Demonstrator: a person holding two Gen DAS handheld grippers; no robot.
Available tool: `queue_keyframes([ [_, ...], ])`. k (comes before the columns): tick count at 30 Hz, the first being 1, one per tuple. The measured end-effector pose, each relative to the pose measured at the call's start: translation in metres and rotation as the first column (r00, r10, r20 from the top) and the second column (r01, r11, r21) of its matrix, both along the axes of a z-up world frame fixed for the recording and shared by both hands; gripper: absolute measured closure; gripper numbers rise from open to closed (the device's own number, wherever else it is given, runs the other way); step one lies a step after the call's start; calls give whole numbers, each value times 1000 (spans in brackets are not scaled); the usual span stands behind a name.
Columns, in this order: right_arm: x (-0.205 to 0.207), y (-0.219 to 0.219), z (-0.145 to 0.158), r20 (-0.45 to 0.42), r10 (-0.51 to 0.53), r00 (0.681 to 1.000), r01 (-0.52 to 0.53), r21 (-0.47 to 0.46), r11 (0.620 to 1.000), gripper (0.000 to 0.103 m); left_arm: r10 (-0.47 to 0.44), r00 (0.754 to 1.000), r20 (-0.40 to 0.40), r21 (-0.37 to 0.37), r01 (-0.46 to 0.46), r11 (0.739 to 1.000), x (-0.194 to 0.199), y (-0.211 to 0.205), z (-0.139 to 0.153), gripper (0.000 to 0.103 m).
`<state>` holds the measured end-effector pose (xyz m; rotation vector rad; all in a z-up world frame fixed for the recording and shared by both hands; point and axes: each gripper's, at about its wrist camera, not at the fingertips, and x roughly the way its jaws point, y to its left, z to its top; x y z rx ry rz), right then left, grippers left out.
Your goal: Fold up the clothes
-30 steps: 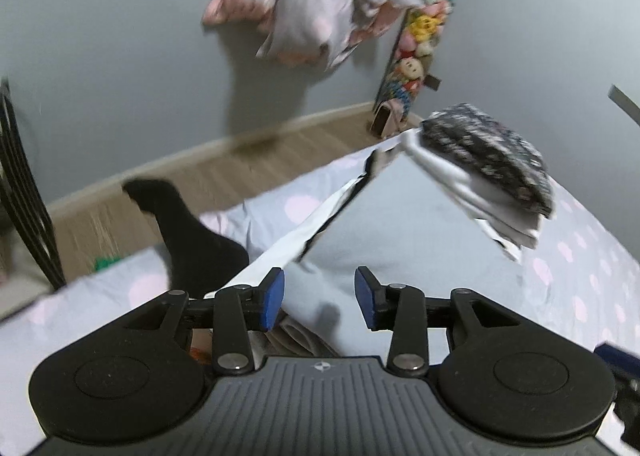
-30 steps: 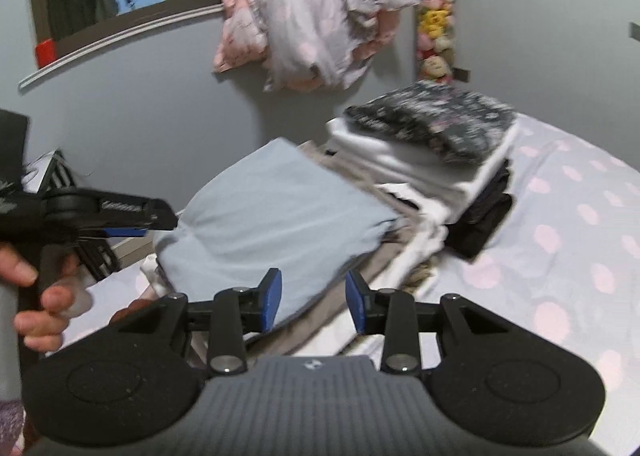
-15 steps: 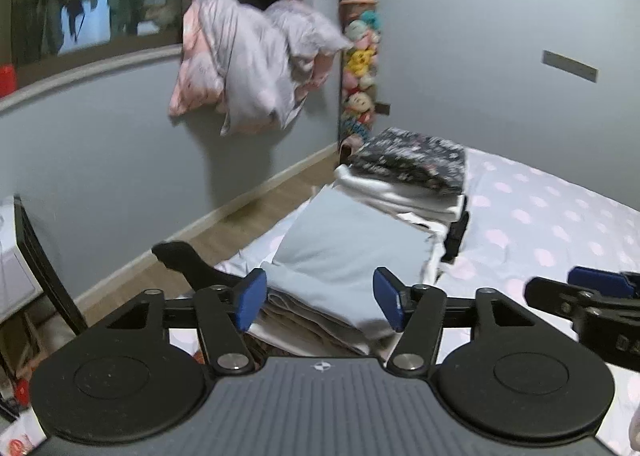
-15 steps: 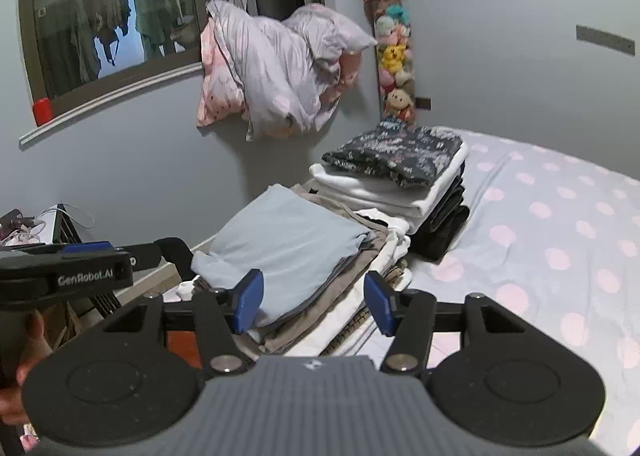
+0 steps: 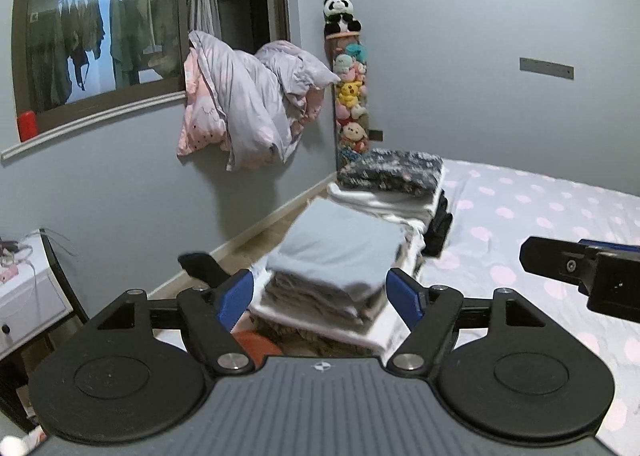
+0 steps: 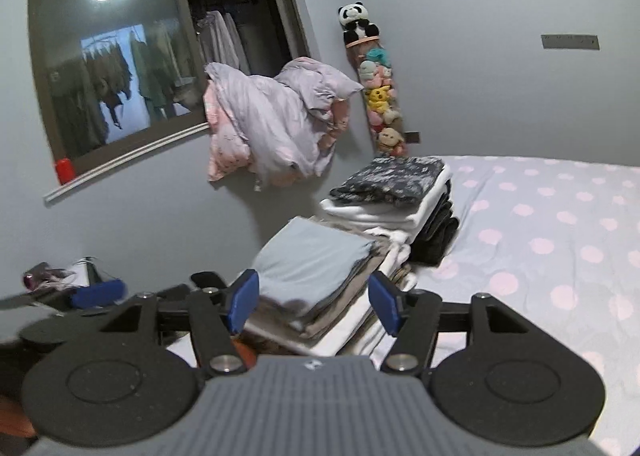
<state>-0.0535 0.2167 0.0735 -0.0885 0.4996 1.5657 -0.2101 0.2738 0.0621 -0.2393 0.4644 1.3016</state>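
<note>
The light blue folded garment (image 5: 340,252) lies on top of the nearer pile (image 5: 320,304) of folded clothes at the edge of the bed (image 5: 560,216); it lies flat and square on the beige and white layers under it, which I judge is why it was set there, so that the pile stays even and does not slide. Behind it, touching or just beside, stands a second pile with a dark patterned piece (image 6: 392,178) on top; the clothes seem sorted in two stacks along the bed's edge, near the wall, so that the dotted sheet remains free for the folding of a next piece.

The left gripper (image 5: 320,296) has its jaws spread wide and opening further; nothing is between them, the pile is only seen through the gap. The right gripper (image 6: 316,298) is also opening and is empty; its blue pads (image 6: 244,298) press on nothing. Both point a little downward at the pile but stand apart from it, which suggests the blue garment is released and finished; no unfolded piece shows in either view.
</note>
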Motion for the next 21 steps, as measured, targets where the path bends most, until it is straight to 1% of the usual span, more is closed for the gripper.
queue_keyframes([
  [5,-8,-33,-11,81,-57,995,55,25,998,33,17,1000,-2,-21,-17,1000,4,-17,-16,17],
  [9,-7,-45,-21,111,-98,989,99,-6,995,33,33,999,10,-39,-33,999,9,-25,-28,17],
  [11,-7,-48,-29,111,-96,989,100,-26,995,33,36,999,22,-52,-35,998,2,-36,-33,16],
  [18,-11,-49,-59,142,-72,987,87,-106,991,33,45,998,48,-119,-39,992,-4,-41,-59,16],
  [21,-12,-47,-68,143,-61,988,81,-140,987,33,36,999,31,-142,-31,989,-4,-47,-69,16],
])
